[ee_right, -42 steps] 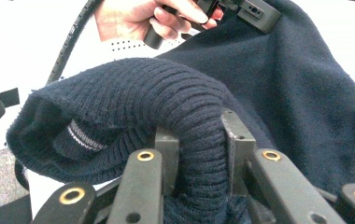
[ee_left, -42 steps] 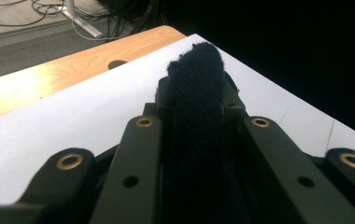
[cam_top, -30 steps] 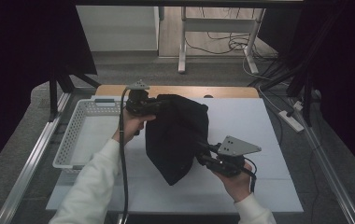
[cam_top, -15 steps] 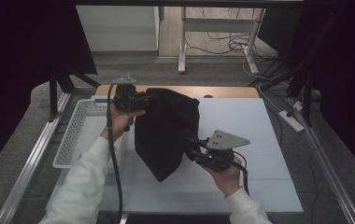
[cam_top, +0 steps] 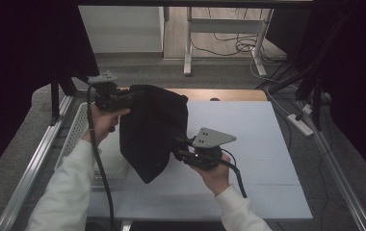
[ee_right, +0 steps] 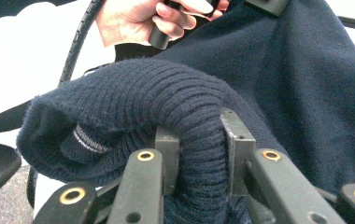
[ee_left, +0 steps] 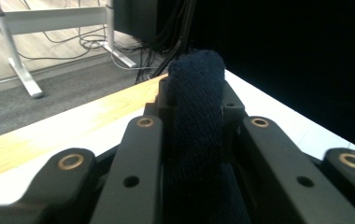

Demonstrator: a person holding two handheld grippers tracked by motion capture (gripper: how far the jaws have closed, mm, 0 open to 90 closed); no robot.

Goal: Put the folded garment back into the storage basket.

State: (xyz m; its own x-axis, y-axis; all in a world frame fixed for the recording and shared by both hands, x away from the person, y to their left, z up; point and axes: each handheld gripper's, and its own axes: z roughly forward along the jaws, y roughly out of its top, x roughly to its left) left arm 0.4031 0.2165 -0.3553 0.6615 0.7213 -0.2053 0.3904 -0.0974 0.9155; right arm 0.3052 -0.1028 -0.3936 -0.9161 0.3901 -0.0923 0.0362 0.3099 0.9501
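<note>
A dark navy knitted sweater (cam_top: 152, 130) hangs lifted over the left part of the white table (cam_top: 248, 130). My left gripper (cam_top: 132, 96) grips its upper edge; in the left gripper view a bunched fold of the sweater (ee_left: 195, 116) is pinched between the black jaws. My right gripper (cam_top: 180, 147) holds the garment's right side lower down; in the right gripper view the ribbed hem of the sweater (ee_right: 180, 107) bulges over the jaws, which clamp it. The other hand (ee_right: 152, 18) shows behind it.
A white perforated basket (cam_top: 77, 130) sits at the table's left edge, partly behind the left arm. A wooden strip (cam_top: 229, 94) runs along the far edge. Cables and a power strip (cam_top: 301, 122) lie on the floor to the right.
Both hands have carried the sweater leftward and a little higher. The garment now hangs nearer the basket, with more bare table showing on the right.
</note>
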